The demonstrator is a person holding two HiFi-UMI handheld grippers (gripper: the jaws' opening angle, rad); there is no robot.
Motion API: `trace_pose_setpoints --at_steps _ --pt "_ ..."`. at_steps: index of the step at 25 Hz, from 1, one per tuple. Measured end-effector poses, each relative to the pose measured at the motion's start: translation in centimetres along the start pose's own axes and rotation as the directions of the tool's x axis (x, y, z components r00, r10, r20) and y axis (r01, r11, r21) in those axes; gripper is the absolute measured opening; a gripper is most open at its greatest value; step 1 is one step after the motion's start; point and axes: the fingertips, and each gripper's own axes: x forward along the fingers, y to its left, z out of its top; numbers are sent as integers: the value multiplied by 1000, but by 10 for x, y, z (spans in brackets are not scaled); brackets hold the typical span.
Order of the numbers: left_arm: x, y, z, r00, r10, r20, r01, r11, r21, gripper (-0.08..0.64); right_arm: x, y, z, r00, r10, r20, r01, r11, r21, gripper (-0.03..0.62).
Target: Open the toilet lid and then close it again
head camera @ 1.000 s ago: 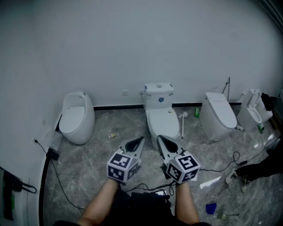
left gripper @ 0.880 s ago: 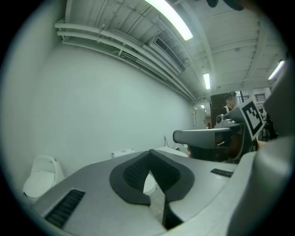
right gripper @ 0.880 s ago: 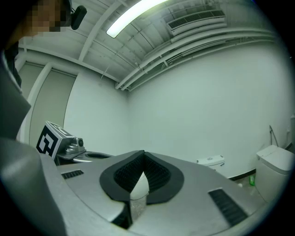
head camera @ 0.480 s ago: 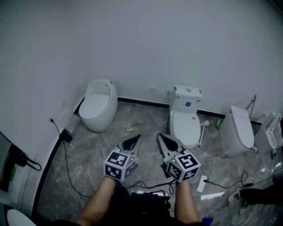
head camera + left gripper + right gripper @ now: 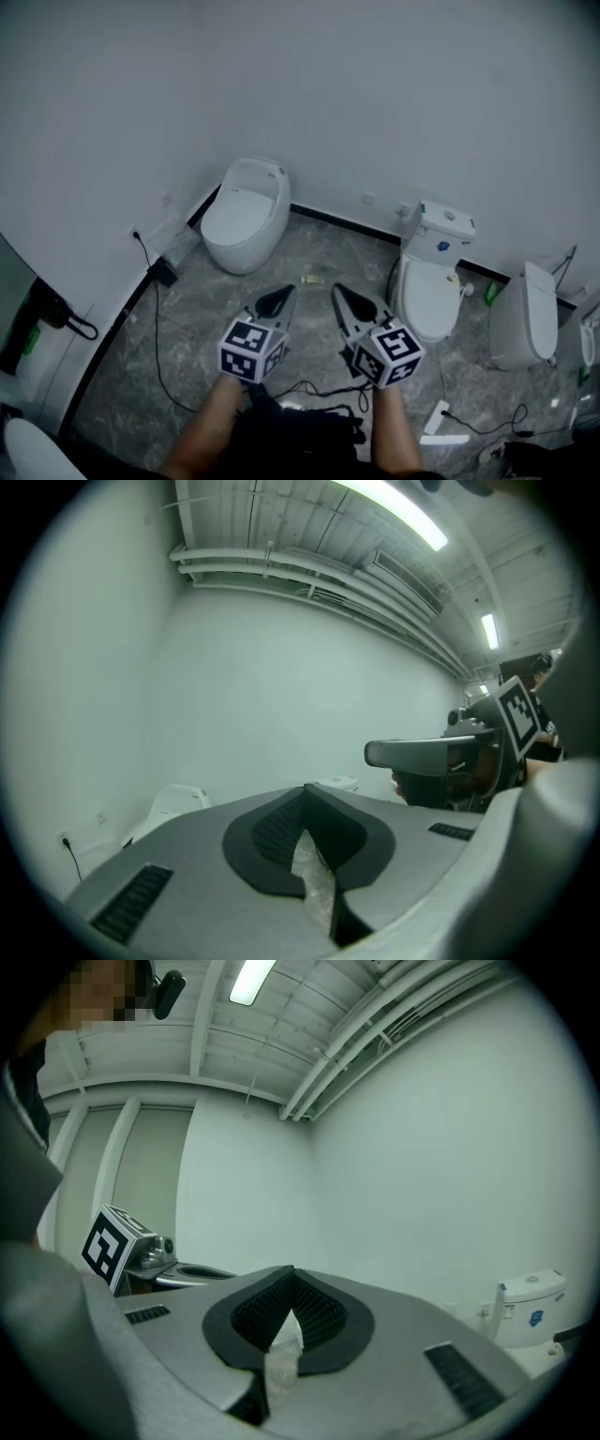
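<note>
Both clenched and empty, left claw (image 5: 277, 300) and right claw (image 5: 349, 302) have swung toward the rounded toilet (image 5: 270, 199) — its lid (image 5: 232, 217) not yet touched.

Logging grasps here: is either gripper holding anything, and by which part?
Nothing is held: the left gripper and the right gripper are both shut, with nothing between their jaws.

The left gripper (image 5: 287, 292) and the right gripper (image 5: 337, 291) look alike. Each has a smooth grey shell tapering to a point, with black ribbed pads (image 5: 272, 829) set in a dark rounded recess. Short slotted grilles (image 5: 455, 1382) sit on the flanks. Behind each shell is a white cube (image 5: 251, 349) printed with bold black square markers. The person wears dark clothing (image 5: 300, 441), seen between bare forearms.
</note>
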Motion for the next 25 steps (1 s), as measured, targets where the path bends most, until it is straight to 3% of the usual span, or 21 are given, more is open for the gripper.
trace_pose_setpoints --at_steps 12,25 --pt "-2 150 -4 995 95 -15 -95 994 -49 8 154 39 7 994 104 -43 -106 994 -35 9" --pt "-3 267 -16 981 188 -43 -191 978 -83 8 269 67 0 981 180 -72 -184 982 -50 9"
